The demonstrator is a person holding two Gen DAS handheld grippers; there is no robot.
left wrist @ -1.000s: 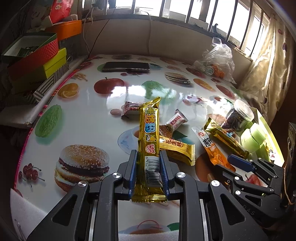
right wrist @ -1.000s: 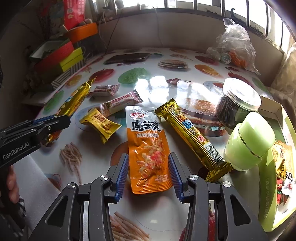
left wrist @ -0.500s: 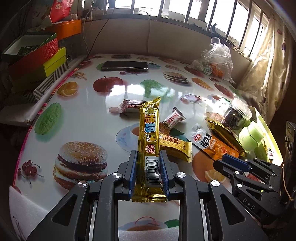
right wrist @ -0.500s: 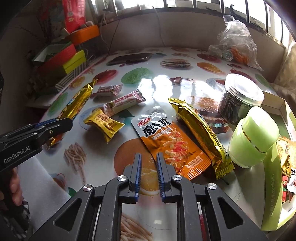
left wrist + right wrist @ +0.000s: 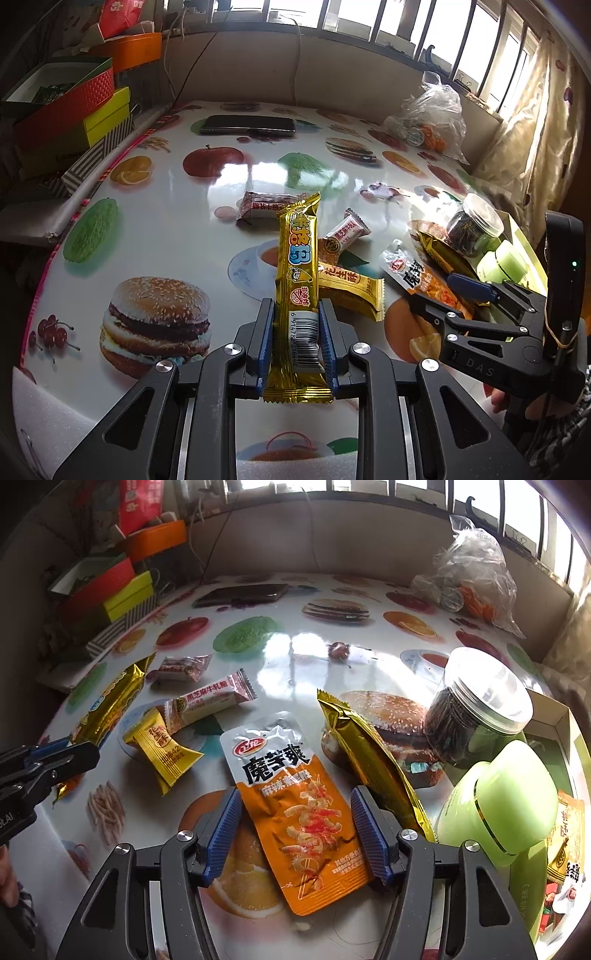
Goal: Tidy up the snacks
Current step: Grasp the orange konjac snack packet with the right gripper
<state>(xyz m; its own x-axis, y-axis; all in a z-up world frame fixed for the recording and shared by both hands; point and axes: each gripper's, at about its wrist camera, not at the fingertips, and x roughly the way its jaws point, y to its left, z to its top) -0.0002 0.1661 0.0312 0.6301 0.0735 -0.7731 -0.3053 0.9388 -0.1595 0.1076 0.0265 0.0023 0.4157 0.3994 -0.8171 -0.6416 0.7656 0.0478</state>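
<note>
Left gripper (image 5: 295, 343) clamped on gold bar (image 5: 297, 280). Right gripper (image 5: 295, 834) opening astride orange pouch (image 5: 295, 812), untouched. Flat, slick pouch likely to slide from closing pads.

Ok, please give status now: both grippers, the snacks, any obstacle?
Left gripper shut on gold bar. Right gripper opening, astride orange pouch on table, not gripping. Gold packet lies close beside its right finger.
</note>
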